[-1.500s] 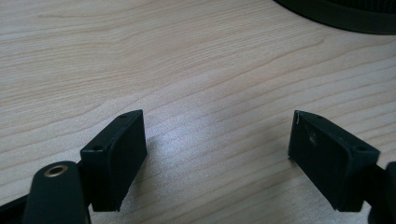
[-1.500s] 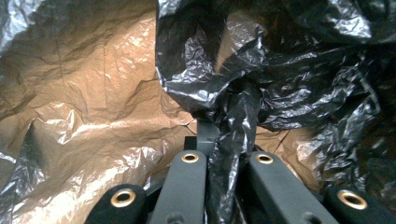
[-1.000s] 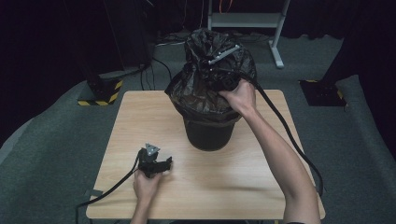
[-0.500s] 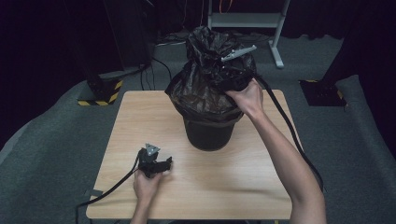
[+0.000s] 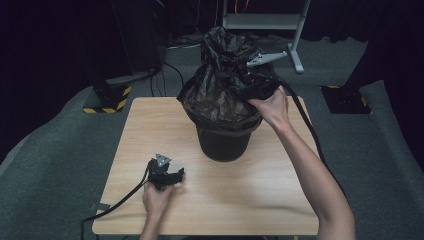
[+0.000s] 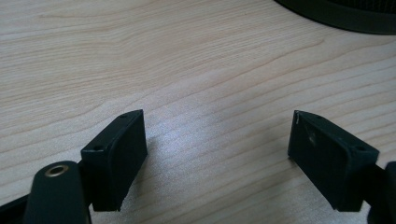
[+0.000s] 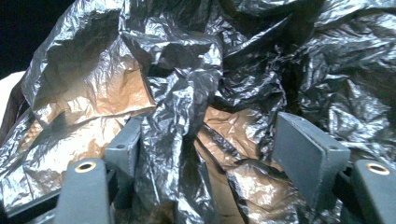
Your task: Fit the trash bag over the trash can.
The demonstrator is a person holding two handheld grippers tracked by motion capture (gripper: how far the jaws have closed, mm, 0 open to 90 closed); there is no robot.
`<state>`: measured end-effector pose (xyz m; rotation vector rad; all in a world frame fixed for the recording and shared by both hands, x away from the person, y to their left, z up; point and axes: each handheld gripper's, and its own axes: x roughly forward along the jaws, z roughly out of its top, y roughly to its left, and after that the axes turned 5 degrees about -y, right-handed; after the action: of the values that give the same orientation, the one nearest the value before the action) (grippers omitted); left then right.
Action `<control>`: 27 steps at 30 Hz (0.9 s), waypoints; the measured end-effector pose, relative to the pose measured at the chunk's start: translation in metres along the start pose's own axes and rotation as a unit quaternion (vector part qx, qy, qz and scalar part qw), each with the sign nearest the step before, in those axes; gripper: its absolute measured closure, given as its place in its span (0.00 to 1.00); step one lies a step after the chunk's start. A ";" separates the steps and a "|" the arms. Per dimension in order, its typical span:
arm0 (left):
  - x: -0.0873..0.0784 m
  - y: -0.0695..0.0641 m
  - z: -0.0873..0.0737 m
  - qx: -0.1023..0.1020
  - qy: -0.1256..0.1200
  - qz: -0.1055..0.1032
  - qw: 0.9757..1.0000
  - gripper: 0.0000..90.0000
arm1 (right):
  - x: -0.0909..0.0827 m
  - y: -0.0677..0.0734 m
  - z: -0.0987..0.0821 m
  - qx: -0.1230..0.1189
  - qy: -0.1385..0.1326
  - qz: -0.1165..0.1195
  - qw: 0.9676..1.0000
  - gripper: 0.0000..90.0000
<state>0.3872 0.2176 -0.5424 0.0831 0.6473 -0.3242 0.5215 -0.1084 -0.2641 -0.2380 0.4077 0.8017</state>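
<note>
Since the bag (image 5: 220, 87) is thin, limp, crinkly film draped over the bin (image 5: 223, 142) at the desk's (image 5: 150, 125) far middle, it will likely slip and tear; pinch a bunched fold near the rim. The right hand-held gripper (image 7: 205, 140) has just been opening, a fold loose between its jaws. The left hand-held gripper (image 6: 217, 140) rests open on bare desk, with clear room on all sides.

Black bag (image 5: 220, 85) hides the bin's (image 5: 222, 142) rim.
</note>
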 end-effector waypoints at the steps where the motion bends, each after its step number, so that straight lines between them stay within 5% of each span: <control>1: 0.000 0.000 0.000 0.000 0.000 0.000 1.000 0.22 | -0.001 0.000 0.000 -0.002 -0.001 -0.001 1.000 0.31; 27: 0.000 0.000 0.000 0.000 0.000 0.001 1.000 0.22 | -0.040 -0.007 -0.009 0.002 -0.055 0.008 0.998 0.24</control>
<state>0.3872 0.2176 -0.5423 0.0831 0.6475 -0.3227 0.4992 -0.1428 -0.2542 -0.1871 0.3085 0.8260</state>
